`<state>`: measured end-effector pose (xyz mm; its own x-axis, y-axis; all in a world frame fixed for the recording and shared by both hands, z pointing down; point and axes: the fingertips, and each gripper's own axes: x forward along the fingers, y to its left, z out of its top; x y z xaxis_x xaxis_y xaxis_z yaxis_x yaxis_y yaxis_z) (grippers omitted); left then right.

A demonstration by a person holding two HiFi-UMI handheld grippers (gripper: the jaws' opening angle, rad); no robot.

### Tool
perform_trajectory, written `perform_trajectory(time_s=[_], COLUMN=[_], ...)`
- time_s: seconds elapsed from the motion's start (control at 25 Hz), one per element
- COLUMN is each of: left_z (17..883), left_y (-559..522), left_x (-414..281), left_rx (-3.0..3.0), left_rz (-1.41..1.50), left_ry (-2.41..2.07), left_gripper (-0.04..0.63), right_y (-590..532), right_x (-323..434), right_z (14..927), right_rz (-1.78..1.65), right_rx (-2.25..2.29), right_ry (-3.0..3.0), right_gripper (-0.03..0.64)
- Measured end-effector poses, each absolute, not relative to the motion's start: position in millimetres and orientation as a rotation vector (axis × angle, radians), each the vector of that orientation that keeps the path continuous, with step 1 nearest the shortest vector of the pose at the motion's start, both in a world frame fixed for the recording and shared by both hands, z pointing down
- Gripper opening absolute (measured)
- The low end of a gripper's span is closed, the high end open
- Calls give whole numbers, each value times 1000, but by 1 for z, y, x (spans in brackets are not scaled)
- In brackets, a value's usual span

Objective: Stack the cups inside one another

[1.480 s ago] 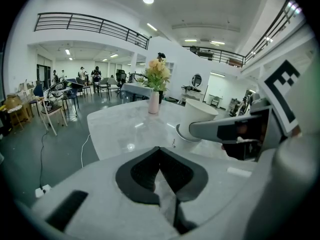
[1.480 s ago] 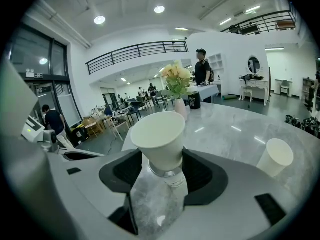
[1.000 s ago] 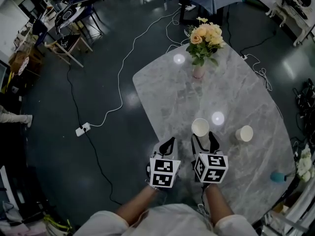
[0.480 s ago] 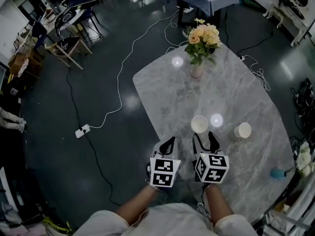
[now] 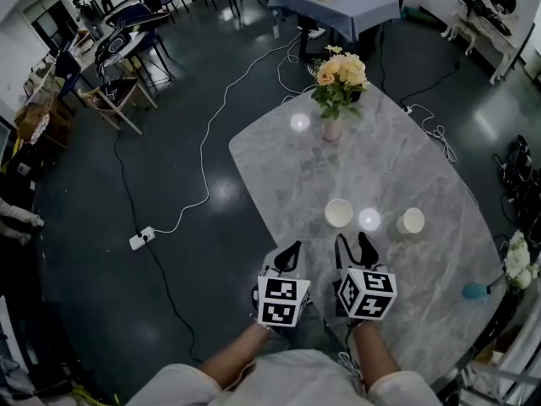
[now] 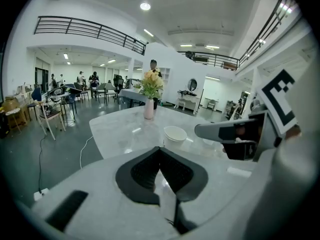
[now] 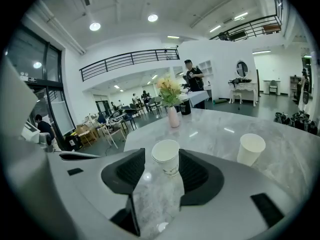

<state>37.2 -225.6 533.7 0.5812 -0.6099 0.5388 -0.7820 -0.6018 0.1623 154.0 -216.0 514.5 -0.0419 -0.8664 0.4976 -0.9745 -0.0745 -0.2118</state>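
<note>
Two white paper cups stand upright and apart on the marble table (image 5: 296, 167). The nearer cup (image 5: 339, 213) (image 7: 166, 156) (image 6: 175, 135) is just ahead of my right gripper (image 5: 355, 244) (image 7: 161, 155), in line with the gap between its jaws. Those jaws are wide apart and closing a little, and the pads do not touch the cup. The second cup (image 5: 411, 222) (image 7: 250, 148) stands to the right. My left gripper (image 5: 288, 254) (image 6: 160, 151) hovers beside the right one at the table's near edge. Its jaws meet at the tips and hold nothing.
A pink vase of flowers (image 5: 331, 125) (image 7: 173, 117) stands at the far end of the table. A teal object (image 5: 475, 291) lies near the right edge. Cables and a power strip (image 5: 140, 239) run over the dark floor at the left, with chairs and tables beyond.
Both grippers have drawn back a little from the nearer cup, so a small gap now shows between the right fingertips and the cup. The cups have not moved.
</note>
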Motion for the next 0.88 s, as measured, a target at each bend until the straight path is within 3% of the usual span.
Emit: perform_trajectory(time_s=[0.88], left_z=[474], left_y=[-174], left_x=[36], left_rx=[2622], left_rz=[514], left_ry=[-984], left_gripper=[-5], right_y=[-121], right_x=[168], right_z=[462], right_rz=[657], right_rx=[2287], right_ry=[-1825], right_gripper=[29])
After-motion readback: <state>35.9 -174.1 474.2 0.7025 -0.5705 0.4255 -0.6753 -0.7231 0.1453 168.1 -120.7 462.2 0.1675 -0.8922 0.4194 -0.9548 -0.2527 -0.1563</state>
